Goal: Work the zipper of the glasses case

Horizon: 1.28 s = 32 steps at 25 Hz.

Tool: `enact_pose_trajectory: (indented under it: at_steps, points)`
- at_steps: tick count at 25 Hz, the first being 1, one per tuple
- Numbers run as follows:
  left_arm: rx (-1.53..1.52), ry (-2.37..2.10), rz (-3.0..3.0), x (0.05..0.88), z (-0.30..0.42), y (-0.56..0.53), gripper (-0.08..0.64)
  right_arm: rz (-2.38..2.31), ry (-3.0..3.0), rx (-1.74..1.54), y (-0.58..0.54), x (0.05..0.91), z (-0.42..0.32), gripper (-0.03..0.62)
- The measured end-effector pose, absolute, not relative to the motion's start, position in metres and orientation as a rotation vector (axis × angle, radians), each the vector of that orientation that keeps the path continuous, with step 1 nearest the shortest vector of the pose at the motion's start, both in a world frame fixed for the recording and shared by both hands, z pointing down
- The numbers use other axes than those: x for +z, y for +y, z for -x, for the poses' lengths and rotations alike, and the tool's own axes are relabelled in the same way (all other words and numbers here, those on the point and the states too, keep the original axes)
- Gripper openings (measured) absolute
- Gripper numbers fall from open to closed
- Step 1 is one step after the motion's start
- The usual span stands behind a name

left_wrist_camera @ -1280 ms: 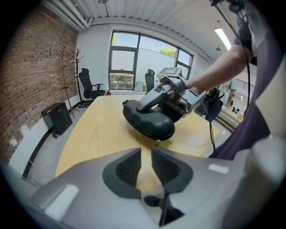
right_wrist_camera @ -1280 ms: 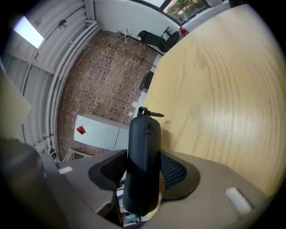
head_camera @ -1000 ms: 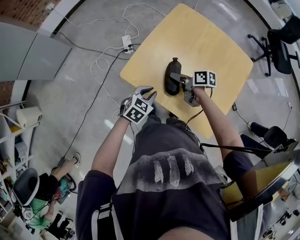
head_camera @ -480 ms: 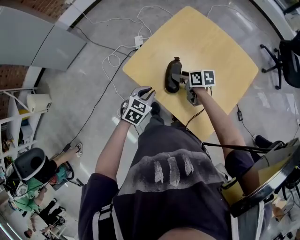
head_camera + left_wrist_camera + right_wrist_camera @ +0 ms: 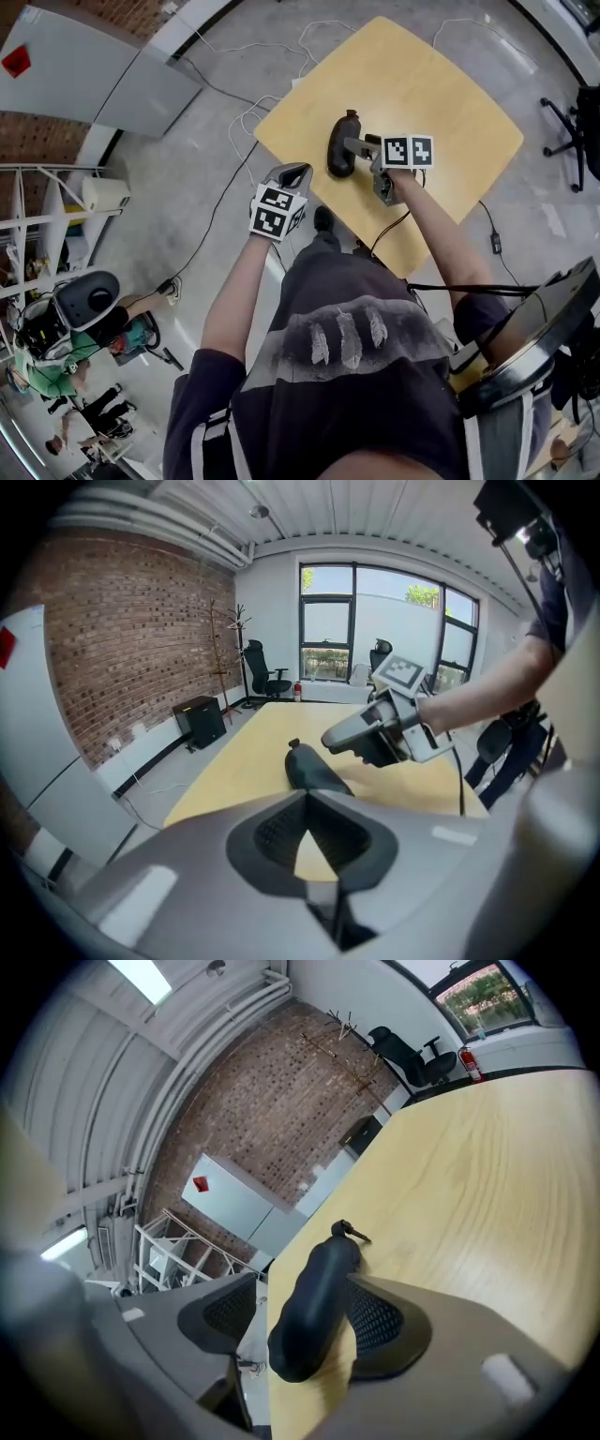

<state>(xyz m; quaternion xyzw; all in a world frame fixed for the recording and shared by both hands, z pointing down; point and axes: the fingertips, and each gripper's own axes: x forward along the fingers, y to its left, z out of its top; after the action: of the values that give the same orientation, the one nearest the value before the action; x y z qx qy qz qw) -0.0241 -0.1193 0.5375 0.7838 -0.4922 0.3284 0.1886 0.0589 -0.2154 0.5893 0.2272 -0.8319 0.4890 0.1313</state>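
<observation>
The glasses case (image 5: 341,145), dark, smooth and oblong with a zipper pull (image 5: 351,1232) at its far end, lies near the wooden desk's (image 5: 441,103) edge, between the right gripper's (image 5: 352,150) opening fingers; bare desk spreads beyond them; the left gripper's (image 5: 298,172) fingers, apart 1 second ago, are together off that edge, case ahead.

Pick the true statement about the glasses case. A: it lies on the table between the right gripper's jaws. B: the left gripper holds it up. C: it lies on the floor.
A: the glasses case lies on the table between the opening jaws of the right gripper; the left gripper is shut and empty.
</observation>
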Motion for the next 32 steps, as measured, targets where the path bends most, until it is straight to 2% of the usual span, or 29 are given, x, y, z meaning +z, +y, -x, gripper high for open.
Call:
enact_pose_trajectory:
  at_steps: [1,4,5,18,25,32]
  points:
    - [0.934,-1.398,-2.200,0.533,0.026,-0.117,0.002,-0.649,-2.444,1.448,-0.215,0.579,-0.058,0.284]
    - [0.892,-1.458,-2.133,0.528,0.037,-0.111,0.002,-0.569,-2.545,1.611,-0.216,0.548,-0.053,0.020]
    - [0.860,-1.475,-2.107,0.528,0.042,-0.110,0.000,-0.544,-2.577,1.651,-0.218,0.540,-0.050,0.002]
    - [0.616,-1.613,-2.061,0.488,0.072,-0.108,0.002,-0.176,-2.726,1.552,-0.187,0.474,0.015,0.002]
    - [0.307,-1.707,-2.057,0.440,0.133,-0.054,0.001,0.020,-2.752,1.381,-0.116,0.433,0.084,0.002]
    - [0.172,-1.725,-2.078,0.416,0.154,-0.018,0.002,0.041,-2.732,1.359,-0.071,0.408,0.106,0.002]
